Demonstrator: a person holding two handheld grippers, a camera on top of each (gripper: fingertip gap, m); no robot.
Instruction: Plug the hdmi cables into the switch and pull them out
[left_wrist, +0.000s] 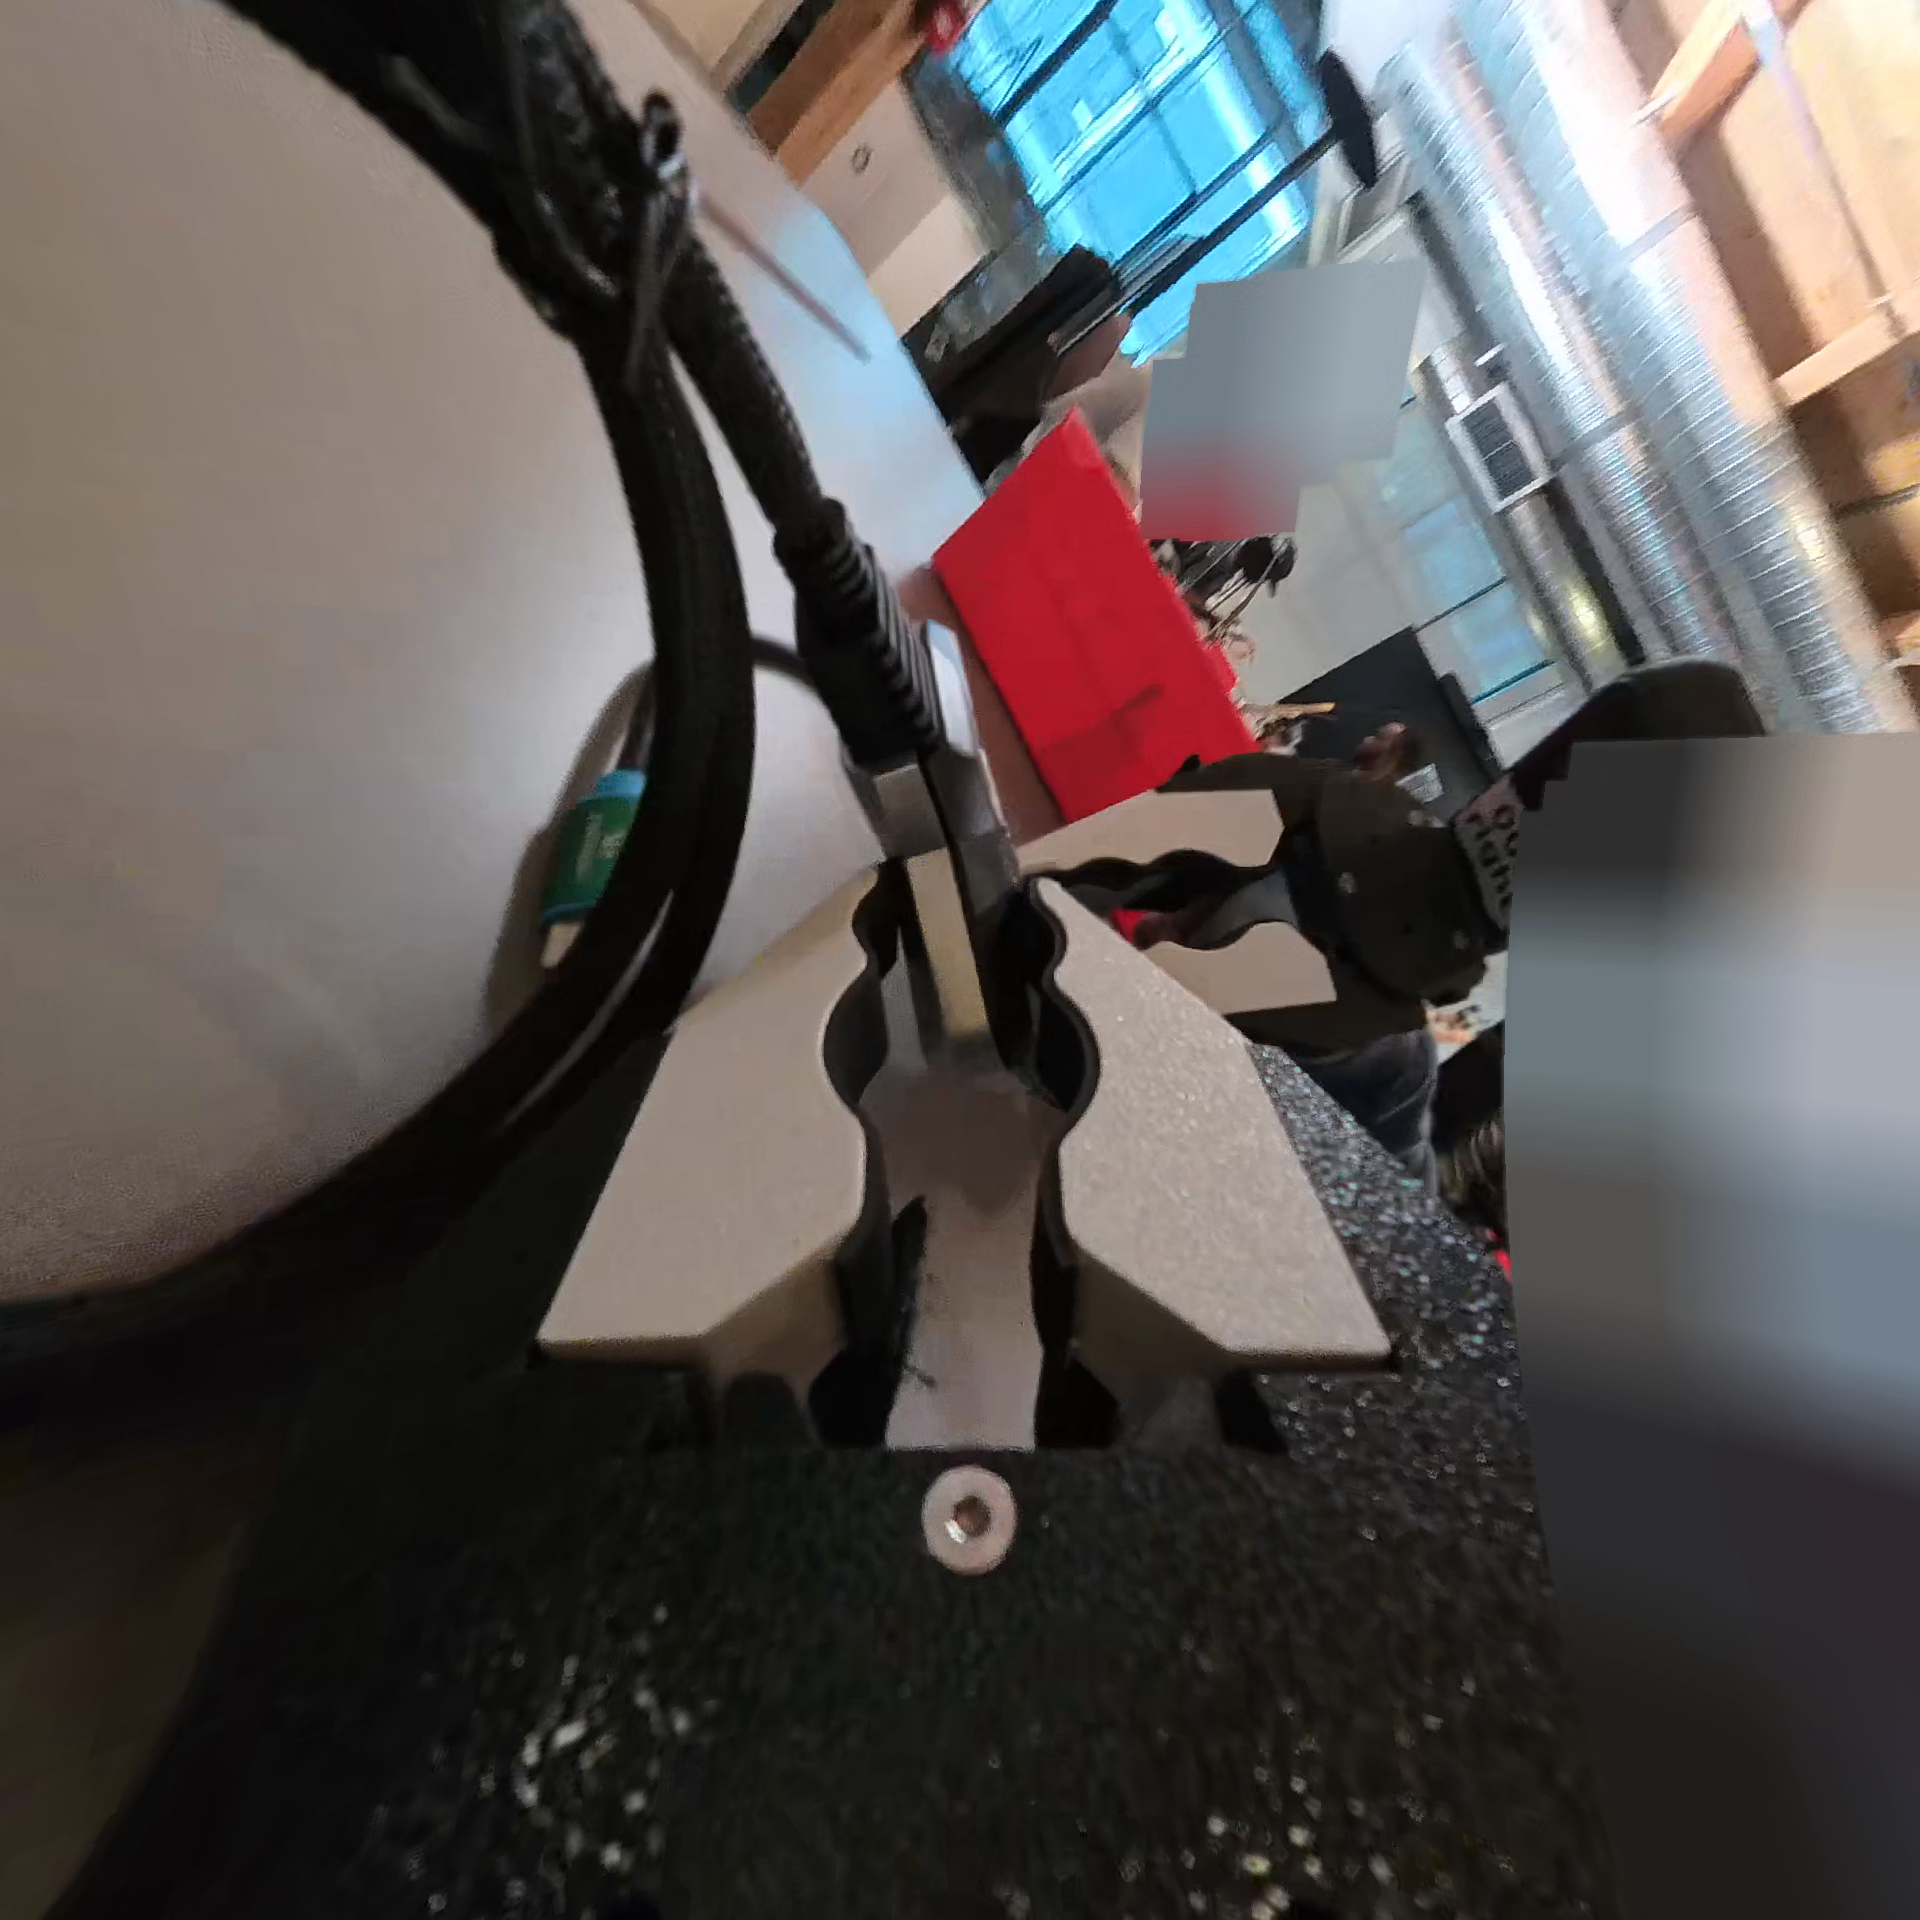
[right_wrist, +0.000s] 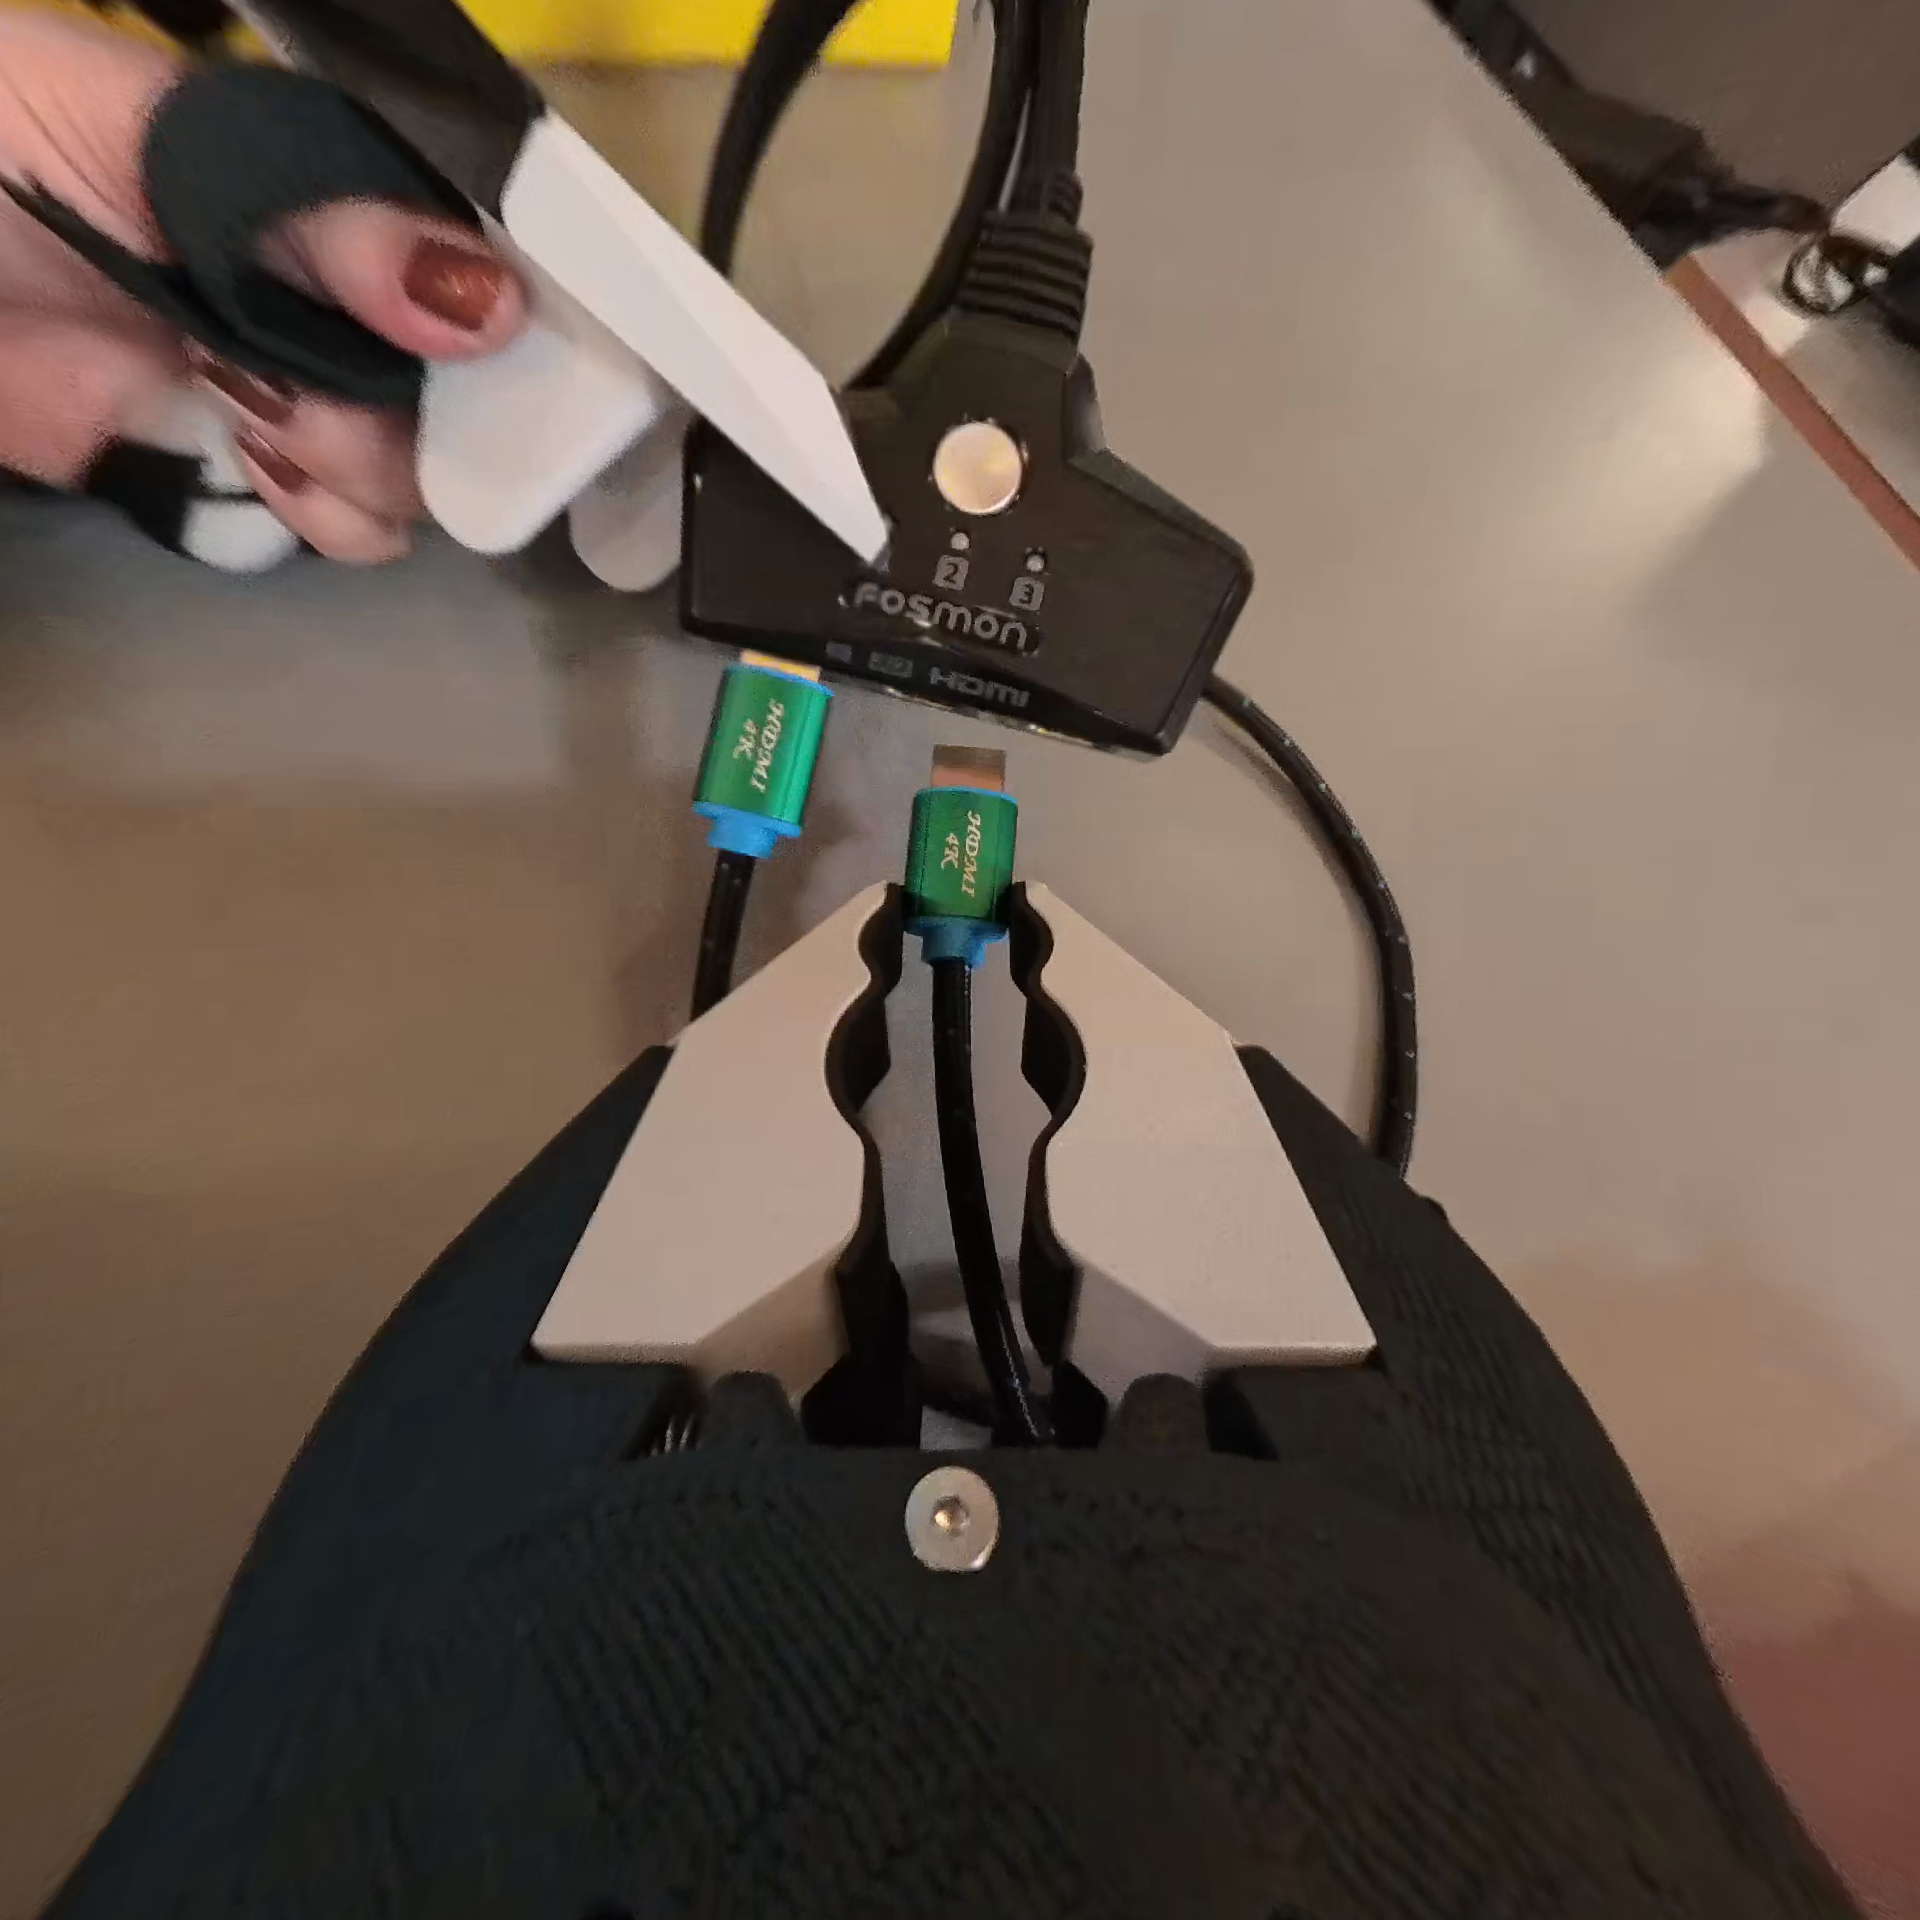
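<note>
The black HDMI switch (right_wrist: 1039, 613) lies on the grey table (right_wrist: 312, 935), its fixed cable running away from me. My left gripper (right_wrist: 769, 499) comes in from the upper left and is shut on the switch's left side; in its own view the gripper (left_wrist: 961, 904) clamps the switch (left_wrist: 940, 790) edge-on. My right gripper (right_wrist: 951, 894) is shut on a green HDMI plug (right_wrist: 951, 847). That plug's metal tip stops just short of the middle port. A second green plug (right_wrist: 764, 743) sits at the left port; how deep I cannot tell.
A black braided cable (right_wrist: 1382, 935) curves round the switch's right side. A bundle of black cables (left_wrist: 686, 582) crosses the table in the left wrist view, with a red box (left_wrist: 1081, 644) beyond. A yellow object (right_wrist: 727, 31) sits at the table's far edge. The tips of one gripper are about 6 cm away from the tips of the other.
</note>
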